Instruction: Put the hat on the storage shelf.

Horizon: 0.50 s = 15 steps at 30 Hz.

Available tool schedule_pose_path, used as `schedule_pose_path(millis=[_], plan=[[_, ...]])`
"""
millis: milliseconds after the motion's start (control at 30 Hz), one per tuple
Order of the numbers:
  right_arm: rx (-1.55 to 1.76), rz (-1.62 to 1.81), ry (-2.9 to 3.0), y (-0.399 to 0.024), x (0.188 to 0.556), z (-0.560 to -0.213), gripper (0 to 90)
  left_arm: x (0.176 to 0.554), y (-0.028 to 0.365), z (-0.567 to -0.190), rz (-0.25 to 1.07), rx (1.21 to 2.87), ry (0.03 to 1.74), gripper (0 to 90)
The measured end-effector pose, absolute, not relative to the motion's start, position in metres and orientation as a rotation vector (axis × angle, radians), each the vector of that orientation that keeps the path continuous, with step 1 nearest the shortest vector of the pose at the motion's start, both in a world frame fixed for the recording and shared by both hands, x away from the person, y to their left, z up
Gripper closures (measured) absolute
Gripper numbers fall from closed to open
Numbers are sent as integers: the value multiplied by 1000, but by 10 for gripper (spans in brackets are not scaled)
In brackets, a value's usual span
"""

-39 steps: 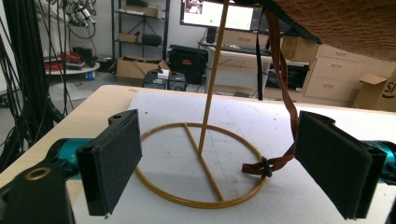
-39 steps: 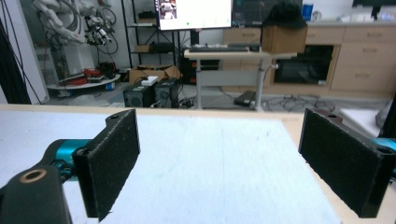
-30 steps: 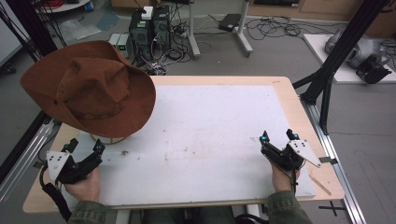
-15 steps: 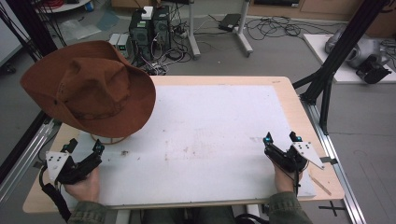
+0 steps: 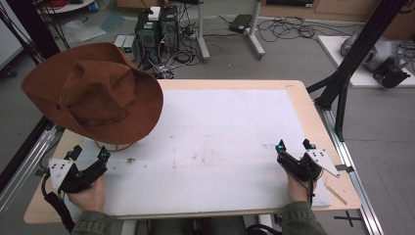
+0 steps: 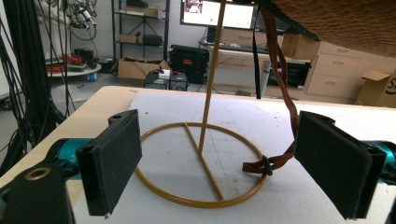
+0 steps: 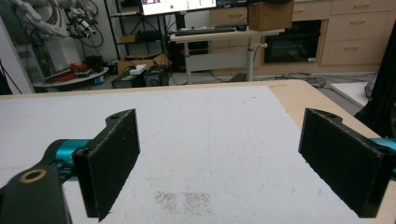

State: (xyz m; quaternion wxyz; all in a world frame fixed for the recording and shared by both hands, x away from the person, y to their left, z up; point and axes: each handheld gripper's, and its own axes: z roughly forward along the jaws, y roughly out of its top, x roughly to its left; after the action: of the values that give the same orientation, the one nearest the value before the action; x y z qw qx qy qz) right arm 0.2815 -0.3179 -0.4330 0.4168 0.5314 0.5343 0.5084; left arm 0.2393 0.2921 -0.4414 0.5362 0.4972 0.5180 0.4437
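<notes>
Hat: brown, wide-brimmed, perched on a thin gold stand at the far left of the worktop; its chin cord hangs down to the stand's ring base.
Left gripper: jaws spread wide, holding nothing, resting low on the worktop just in front of the stand, its view looking straight at the ring base.
Right gripper: jaws spread wide, holding nothing, resting at the near right of the worktop, well apart from the hat.
White mat: bare apart from faint smudges.
Done so far: nothing, by my judgement; the hat sits untouched on its stand.
Left to do: probably the whole job, beginning with the left gripper reaching for the hat or its stand.
</notes>
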Motion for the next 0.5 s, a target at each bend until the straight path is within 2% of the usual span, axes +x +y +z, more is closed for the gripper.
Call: schedule_pose_path(millis=[500], plan=[[1411,1317,1312,-327,286,-437,119,241,292,-443,1050,1188,1232,156]])
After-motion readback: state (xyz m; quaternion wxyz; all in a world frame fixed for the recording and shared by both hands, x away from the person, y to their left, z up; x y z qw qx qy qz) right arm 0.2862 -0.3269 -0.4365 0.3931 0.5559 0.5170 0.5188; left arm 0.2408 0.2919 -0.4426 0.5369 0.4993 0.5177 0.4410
